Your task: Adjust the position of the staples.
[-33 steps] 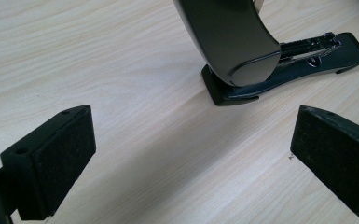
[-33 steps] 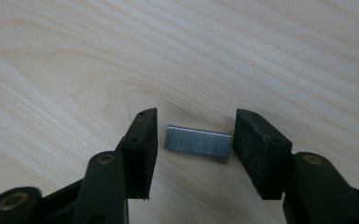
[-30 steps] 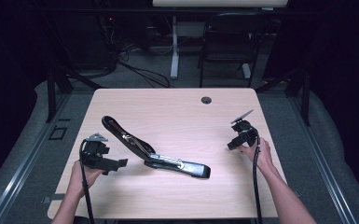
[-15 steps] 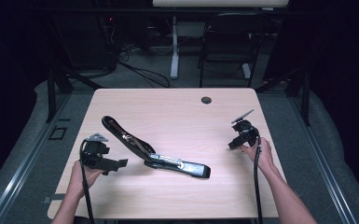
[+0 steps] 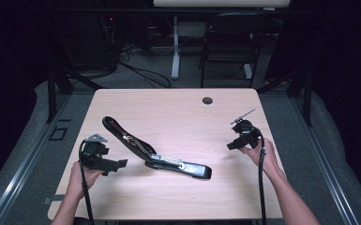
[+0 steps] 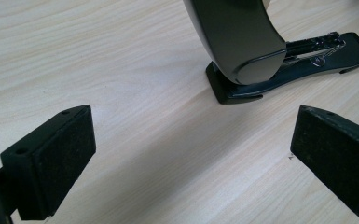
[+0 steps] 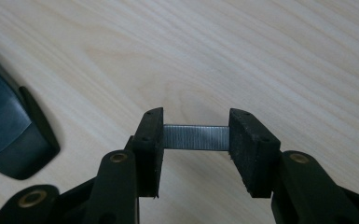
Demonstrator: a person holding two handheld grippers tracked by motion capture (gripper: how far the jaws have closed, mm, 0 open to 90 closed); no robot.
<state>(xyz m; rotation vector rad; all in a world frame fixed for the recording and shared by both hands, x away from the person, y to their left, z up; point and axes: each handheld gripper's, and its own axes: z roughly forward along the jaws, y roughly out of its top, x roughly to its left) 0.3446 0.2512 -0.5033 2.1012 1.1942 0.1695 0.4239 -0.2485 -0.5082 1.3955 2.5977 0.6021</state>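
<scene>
Since the earlier frame, only the right gripper [image 5: 236,143] has lifted a little at the right of the table [image 5: 178,105], its jaws clamped end to end on a strip of staples [image 7: 196,137]. That strip is light, stiff but brittle, so it wants a gentle end grip. Left gripper [image 5: 115,164] waits with jaws spread wide and empty, near the opened stapler [image 5: 154,157] at centre.

Light wood table [image 5: 178,108] with round grommet hole [image 5: 207,100], folding chair [image 5: 229,33] behind
</scene>
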